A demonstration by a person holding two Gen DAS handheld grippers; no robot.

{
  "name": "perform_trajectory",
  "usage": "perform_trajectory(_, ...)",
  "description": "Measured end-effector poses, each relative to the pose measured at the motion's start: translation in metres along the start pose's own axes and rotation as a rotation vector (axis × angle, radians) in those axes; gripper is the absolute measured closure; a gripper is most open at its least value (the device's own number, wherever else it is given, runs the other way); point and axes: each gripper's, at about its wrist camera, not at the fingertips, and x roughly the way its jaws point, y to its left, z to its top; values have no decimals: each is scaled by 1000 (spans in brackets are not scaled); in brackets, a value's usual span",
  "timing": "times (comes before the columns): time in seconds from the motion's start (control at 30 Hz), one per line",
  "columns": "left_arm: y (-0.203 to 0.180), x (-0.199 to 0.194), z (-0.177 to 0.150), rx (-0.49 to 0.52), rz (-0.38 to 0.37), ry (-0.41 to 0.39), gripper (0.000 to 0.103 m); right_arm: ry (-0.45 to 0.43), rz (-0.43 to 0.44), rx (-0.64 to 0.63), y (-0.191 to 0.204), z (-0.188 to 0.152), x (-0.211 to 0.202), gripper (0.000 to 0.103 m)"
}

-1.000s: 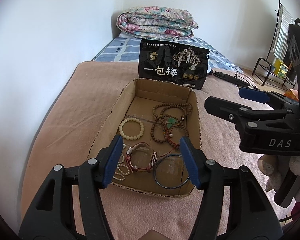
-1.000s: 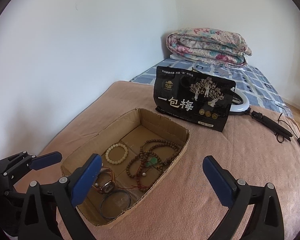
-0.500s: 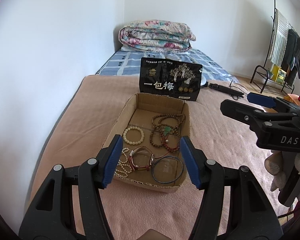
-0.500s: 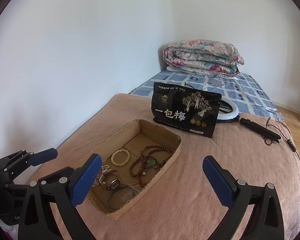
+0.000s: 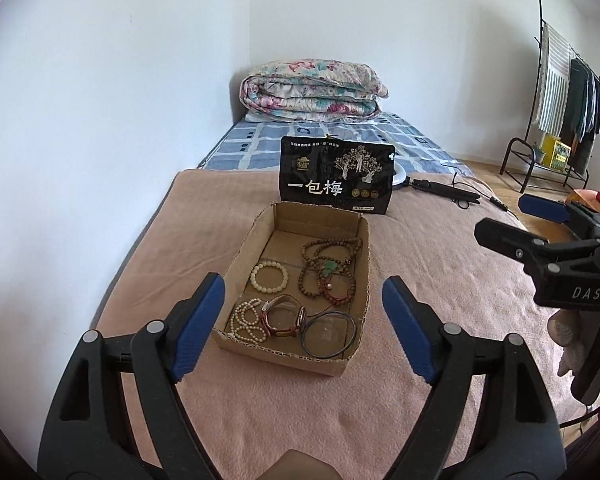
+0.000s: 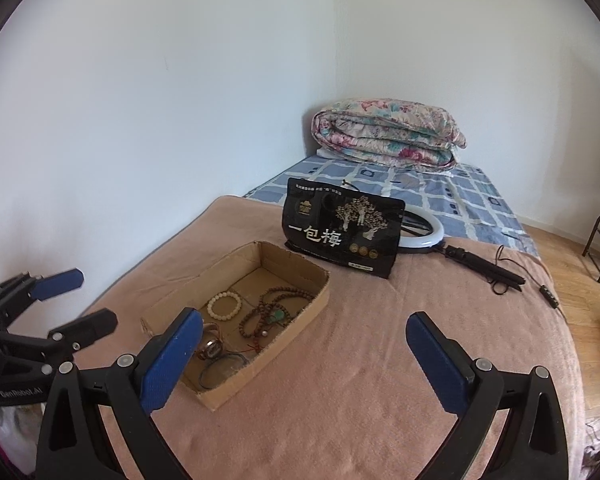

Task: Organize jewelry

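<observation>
A shallow cardboard box (image 5: pixel 364 272) sits on the pink blanket and also shows in the right wrist view (image 6: pixel 300 304). It holds a cream bead bracelet (image 5: pixel 269 277), brown bead strands with a green pendant (image 5: pixel 330 270), a white bead string (image 5: pixel 246 322), a red-strapped watch (image 5: pixel 282 316) and a blue bangle (image 5: pixel 329 334). My left gripper (image 5: pixel 302 330) is open and empty, above the blanket short of the box's near end. My right gripper (image 6: pixel 304 364) is open and empty, to the right of the box.
A black snack bag (image 5: pixel 336 182) stands behind the box. A ring light with handle and cable (image 6: pixel 460 252) lies at the right. A folded floral quilt (image 5: pixel 312 92) lies at the far end. The wall runs along the left. A clothes rack (image 5: pixel 560 92) stands far right.
Both grippers have pulled back and risen from the box, which now looks smaller and farther off. The left gripper's jaws stand wider apart. The jewelry has not moved.
</observation>
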Motion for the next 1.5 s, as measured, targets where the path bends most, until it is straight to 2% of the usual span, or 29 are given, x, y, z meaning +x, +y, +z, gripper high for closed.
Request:
perform_trajectory(0.3, -9, -7, 0, 39, 12, -12, 18, 11, -22, -30, -4, -8, -9, 0)
perform_trajectory(0.43, -13, -11, -1, 58, 28, -31, 4, 14, -44, -42, -6, -10, -8, 0)
perform_trajectory(0.63, -12, -15, 2, 44, 59, -40, 1, 29, -48, -32, -11, -14, -7, 0)
perform_trajectory(0.9, -13, -16, 2, 59, 83, -36, 0, 35, -47, -33, -11, -15, -5, 0)
perform_trajectory(1.5, -18, -17, 1, 71, 71, -32, 0, 51, -54, -32, -12, -17, -1, 0)
